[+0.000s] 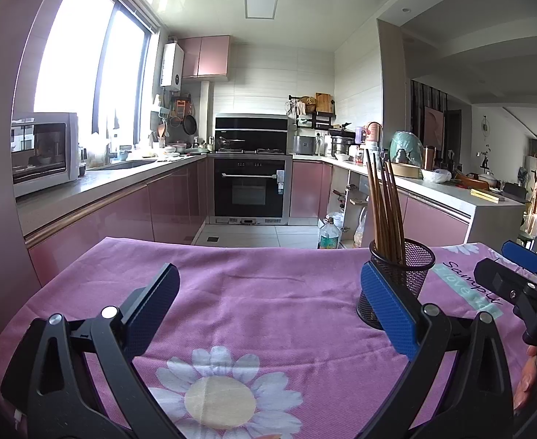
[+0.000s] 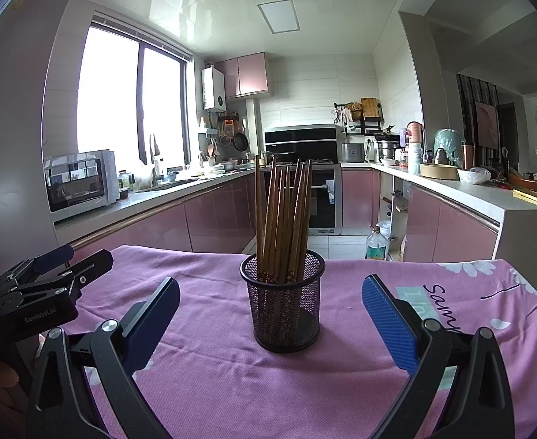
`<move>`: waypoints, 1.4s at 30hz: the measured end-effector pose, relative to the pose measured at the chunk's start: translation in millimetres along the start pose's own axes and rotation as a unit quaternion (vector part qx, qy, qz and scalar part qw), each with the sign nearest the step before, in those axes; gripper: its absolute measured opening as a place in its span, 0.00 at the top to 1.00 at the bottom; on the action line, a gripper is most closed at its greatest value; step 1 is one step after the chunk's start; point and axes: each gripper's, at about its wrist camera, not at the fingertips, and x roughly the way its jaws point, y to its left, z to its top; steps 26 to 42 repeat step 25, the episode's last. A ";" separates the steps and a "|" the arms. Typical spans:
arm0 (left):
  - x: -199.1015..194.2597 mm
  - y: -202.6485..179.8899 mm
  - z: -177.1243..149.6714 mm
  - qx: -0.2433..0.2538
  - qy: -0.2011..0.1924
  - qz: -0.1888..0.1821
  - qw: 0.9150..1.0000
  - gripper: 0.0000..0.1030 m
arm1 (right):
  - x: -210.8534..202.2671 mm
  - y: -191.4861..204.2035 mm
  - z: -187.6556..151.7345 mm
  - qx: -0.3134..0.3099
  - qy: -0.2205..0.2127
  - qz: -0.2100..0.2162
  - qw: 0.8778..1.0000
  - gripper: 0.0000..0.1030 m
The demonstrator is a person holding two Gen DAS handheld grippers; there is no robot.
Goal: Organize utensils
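A black mesh cup (image 2: 284, 303) stands upright on the pink flowered cloth (image 2: 231, 384), holding several brown wooden chopsticks (image 2: 284, 219). My right gripper (image 2: 270, 289) is open and empty, its blue pads on either side of the cup, a little short of it. In the left wrist view the cup (image 1: 403, 274) and chopsticks (image 1: 385, 208) sit just behind my right-hand pad. My left gripper (image 1: 268, 274) is open and empty over bare cloth (image 1: 268, 303). The right gripper (image 1: 513, 274) shows at that view's right edge; the left gripper (image 2: 70, 259) shows at the right wrist view's left edge.
The cloth covers a table whose far edge (image 2: 305, 256) faces a kitchen with pink cabinets. A green bottle (image 2: 376, 245) stands on the floor beyond. A microwave (image 2: 81, 183) sits on the left counter, an oven (image 1: 250, 190) at the back.
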 end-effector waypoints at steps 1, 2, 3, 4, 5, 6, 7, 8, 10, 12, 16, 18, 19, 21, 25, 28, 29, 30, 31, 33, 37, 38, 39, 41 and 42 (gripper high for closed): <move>0.1 0.0 -0.1 0.000 0.000 0.000 1.000 0.05 | 0.1 0.0 -0.4 0.000 0.000 0.000 1.000 0.06; -1.1 0.1 -0.7 0.000 0.000 -0.001 1.000 0.05 | 0.0 0.2 -0.4 0.000 0.000 -0.001 1.000 0.06; -1.8 0.2 -1.1 0.000 -0.001 -0.001 1.000 0.05 | -0.2 0.3 -0.3 0.000 0.000 -0.001 1.000 0.06; -2.4 0.5 -1.7 0.000 -0.001 -0.002 1.000 0.05 | -0.1 -0.2 -0.3 0.001 0.000 0.000 1.000 0.06; -2.0 0.0 -1.3 0.000 -0.001 -0.001 1.000 0.05 | -0.3 -0.2 -0.6 0.001 0.000 0.000 1.000 0.06; -2.2 0.3 -1.5 0.000 -0.001 -0.001 1.000 0.05 | -0.7 0.0 -1.4 0.002 0.000 -0.001 1.000 0.06; -2.4 0.5 -1.5 -0.001 -0.001 -0.001 1.000 0.05 | -0.3 -0.1 -2.3 0.003 0.000 -0.001 1.000 0.06; -2.1 -0.1 -1.2 -0.001 0.000 -0.003 1.000 0.05 | -0.3 0.0 -2.6 0.003 0.001 -0.001 1.000 0.06; -2.9 0.7 -1.0 -0.003 0.002 -0.005 1.000 0.05 | 0.0 -0.1 -3.3 0.004 0.002 -0.001 1.000 0.06; -4.5 -0.7 -0.3 0.000 0.000 -0.005 1.000 0.05 | 0.1 -0.2 -4.1 0.004 0.002 -0.002 1.000 0.06; -7.6 -5.4 0.5 0.019 -0.004 0.002 1.000 0.05 | 0.8 -1.4 -4.1 0.008 0.005 0.001 1.000 0.06; -6.3 -4.0 1.5 0.016 0.004 0.001 1.000 0.05 | 1.3 -5.1 -4.0 0.012 0.010 0.002 1.000 0.06; -3.6 -1.0 1.7 0.011 0.013 0.003 1.000 0.05 | 2.5 -7.6 -4.1 0.011 0.015 0.000 1.000 0.06; 6.1 4.4 2.6 0.006 0.039 0.004 0.999 0.05 | 7.8 -17.3 -5.2 0.005 0.040 -0.014 0.999 0.06; 30.7 23.2 -2.7 0.009 0.096 0.024 0.995 0.05 | 35.0 -67.6 -16.6 0.018 0.143 -0.075 0.987 0.06; 30.7 23.2 -2.7 0.009 0.096 0.024 0.995 0.05 | 35.0 -67.6 -16.6 0.018 0.143 -0.075 0.987 0.06; 30.7 23.2 -2.7 0.009 0.096 0.024 0.995 0.05 | 35.0 -67.6 -16.6 0.018 0.143 -0.075 0.987 0.06; 30.7 23.2 -2.7 0.009 0.096 0.024 0.995 0.05 | 35.0 -67.6 -16.6 0.018 0.143 -0.075 0.987 0.06; 30.7 23.2 -2.7 0.009 0.096 0.024 0.995 0.05 | 35.0 -67.6 -16.6 0.018 0.143 -0.075 0.987 0.06; 30.7 23.2 -2.7 0.009 0.096 0.024 0.995 0.05 | 35.0 -67.6 -16.6 0.018 0.143 -0.075 0.987 0.06; 30.7 23.2 -2.7 0.009 0.096 0.024 0.995 0.05 | 35.0 -67.6 -16.6 0.018 0.143 -0.075 0.987 0.06; 30.7 23.2 -2.7 0.009 0.096 0.024 0.995 0.05 | 35.0 -67.6 -16.6 0.018 0.143 -0.075 0.987 0.06; 30.7 23.2 -2.7 0.009 0.096 0.024 0.995 0.05 | 35.0 -67.6 -16.6 0.018 0.143 -0.075 0.987 0.06; 30.7 23.2 -2.7 0.009 0.096 0.024 0.995 0.05 | 35.0 -67.6 -16.6 0.018 0.143 -0.075 0.987 0.06; 30.7 23.2 -2.7 0.009 0.096 0.024 0.995 0.05 | 35.0 -67.6 -16.6 0.018 0.143 -0.075 0.987 0.06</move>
